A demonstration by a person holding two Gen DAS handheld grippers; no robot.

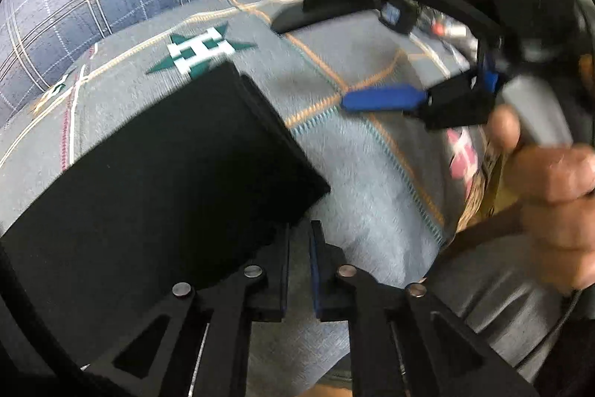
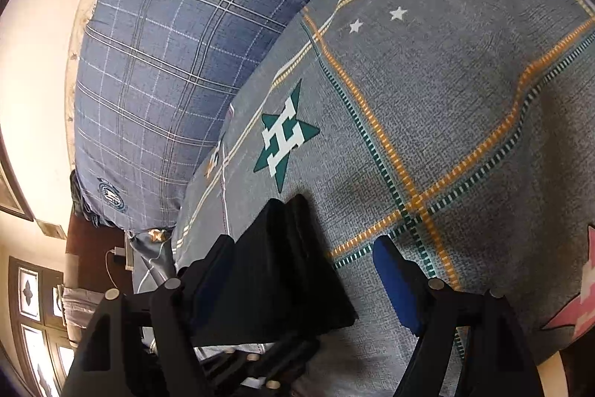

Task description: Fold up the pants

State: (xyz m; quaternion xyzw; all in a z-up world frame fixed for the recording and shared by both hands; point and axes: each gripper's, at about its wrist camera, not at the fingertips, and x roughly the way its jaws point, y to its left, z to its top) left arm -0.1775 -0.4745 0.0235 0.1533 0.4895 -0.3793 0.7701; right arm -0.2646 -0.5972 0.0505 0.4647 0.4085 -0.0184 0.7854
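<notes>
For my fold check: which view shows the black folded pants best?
The left wrist view: the pants lie broad there, folded edges and a corner clear on the bedspread. The right wrist view shows only a narrower end, partly behind the claw's finger.

Daylight from a panelled window (image 2: 35, 319) at the lower left of the right wrist view washes the cream wall (image 2: 35, 69) to glare; the grey bedspread (image 2: 465, 106) lies evenly lit and sharp; fisheye bending curves both frames into black corners; the left wrist view is dimmer, its right side smeared by motion blur across a hand (image 1: 550, 188); soft shadows edge the black pants (image 1: 160, 173).
</notes>
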